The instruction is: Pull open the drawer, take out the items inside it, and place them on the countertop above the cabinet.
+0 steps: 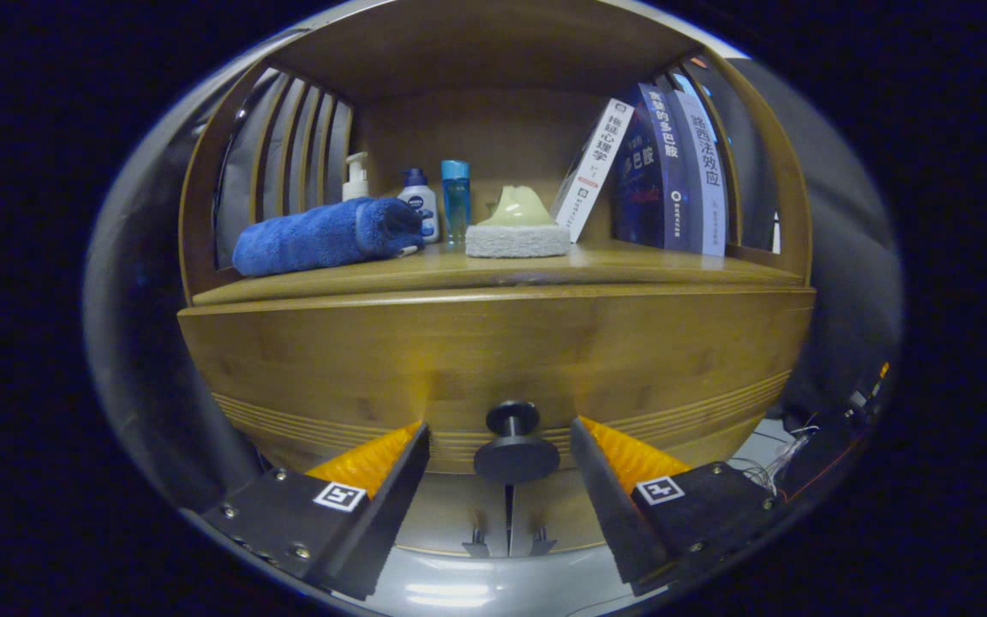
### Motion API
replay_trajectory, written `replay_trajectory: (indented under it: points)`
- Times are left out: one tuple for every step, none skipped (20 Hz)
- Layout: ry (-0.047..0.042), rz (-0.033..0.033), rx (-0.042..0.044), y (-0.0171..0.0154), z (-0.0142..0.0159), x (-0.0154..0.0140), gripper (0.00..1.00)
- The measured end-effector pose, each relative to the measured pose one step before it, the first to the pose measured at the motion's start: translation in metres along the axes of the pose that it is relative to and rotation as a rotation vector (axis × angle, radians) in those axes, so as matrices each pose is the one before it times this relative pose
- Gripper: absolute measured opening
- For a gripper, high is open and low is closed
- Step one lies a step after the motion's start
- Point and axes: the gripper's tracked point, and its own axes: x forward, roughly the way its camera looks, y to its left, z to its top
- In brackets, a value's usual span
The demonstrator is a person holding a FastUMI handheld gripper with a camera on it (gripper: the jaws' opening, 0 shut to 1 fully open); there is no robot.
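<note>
Gripper view has the tool (500, 446) spread wide, both fingers flanking the dark round knob (514, 446) on the drawer (493, 360) front, not touching it. Drawer sits shut, so whatever's inside is hidden. Risk as I see it: the knob is small and round, so an off-centre pinch could slip off once the pull starts. On the counter (631, 266) above: one rolled blue towel (322, 236), three bottles (455, 199), one sponge (517, 230), three books (665, 176)

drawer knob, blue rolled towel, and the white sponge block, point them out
round black drawer knob (515, 458): gripper view, front disc, between the open jaws
blue rolled towel (322, 236): gripper view, middle of roll
white sponge block (517, 241): gripper view, front face
</note>
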Motion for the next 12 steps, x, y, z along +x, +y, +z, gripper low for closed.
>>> replay_trajectory:
  points:
    - [-0.00976,-0.00171,-0.00124,0.00028,0.00013,0.00198,0.99]
    - [-0.01456,0.00181,0.00528,-0.00036,0.00030,-0.00150,0.99]
    - [-0.01440,0.00365,0.01693,0.00096,0.00120,0.00040,0.99]
    - [-0.01265,0.00599,0.01904,-0.00028,-0.00010,-0.00042,0.99]
    - [-0.01297,0.00809,0.01804,0.00099,0.00131,0.00003,0.99]
    - [-0.00964,0.00762,0.02210,0.00037,0.00049,-0.00034,0.98]
    - [-0.00622,0.00905,0.02037,0.00124,0.00107,-0.00048,0.99]
    - [-0.00202,0.01713,0.01749,0.00384,0.00130,-0.00209,0.99]
    - [-0.00197,0.00238,-0.00032,0.00202,0.00237,-0.00201,0.99]
    - [-0.00306,-0.01447,-0.01925,-0.00297,0.00412,-0.00554,0.99]
    - [-0.00170,-0.00656,-0.02913,0.00023,0.00532,-0.00543,0.99]
    - [-0.00590,0.00097,-0.02768,0.00354,0.00646,-0.00651,0.99]
